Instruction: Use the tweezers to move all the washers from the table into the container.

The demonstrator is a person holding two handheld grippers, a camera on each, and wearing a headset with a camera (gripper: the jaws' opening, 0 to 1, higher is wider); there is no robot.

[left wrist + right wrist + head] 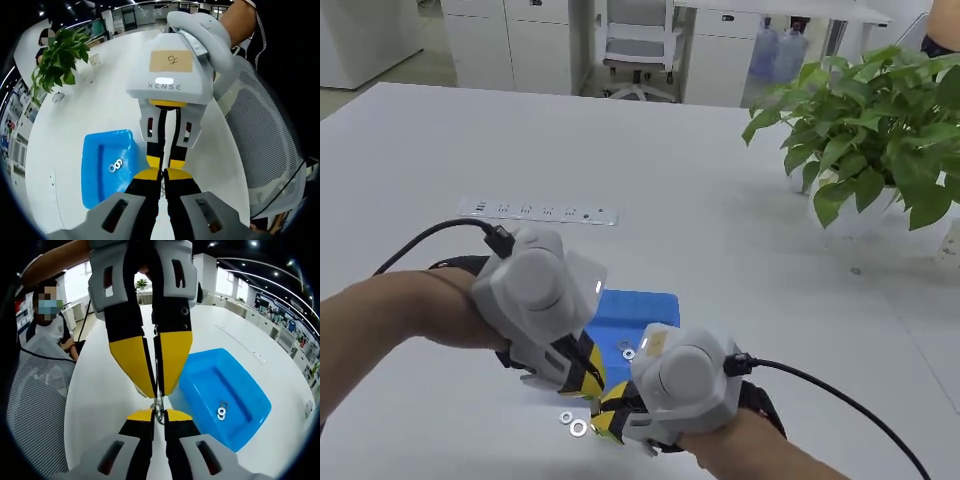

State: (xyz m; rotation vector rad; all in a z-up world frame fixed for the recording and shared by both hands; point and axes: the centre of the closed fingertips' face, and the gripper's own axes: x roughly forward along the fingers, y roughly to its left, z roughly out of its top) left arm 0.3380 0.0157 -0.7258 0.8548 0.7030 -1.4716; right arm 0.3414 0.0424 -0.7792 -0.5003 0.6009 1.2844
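Loose washers (pixel 578 428): on the worktop (pixel 720 200), just this side of the container (pixel 655 305), not moved yet.
Right hand-held gripper (pixel 159 416): jaws narrow, nipping the tweezers (pixel 157 401) as far as I can tell, at the container's near edge.
Left hand-held gripper (pixel 162 174): pinched on the tweezers too, tip to tip with the right one. My guess is it's for re-seating the grip.
Washers inside (pixel 220 412): a few lying in the container, done.
Plant (pixel 875 120): well beyond the container.

bright even ceiling light, soft shadows, sharp head view, strong fisheye warp at gripper-view edges
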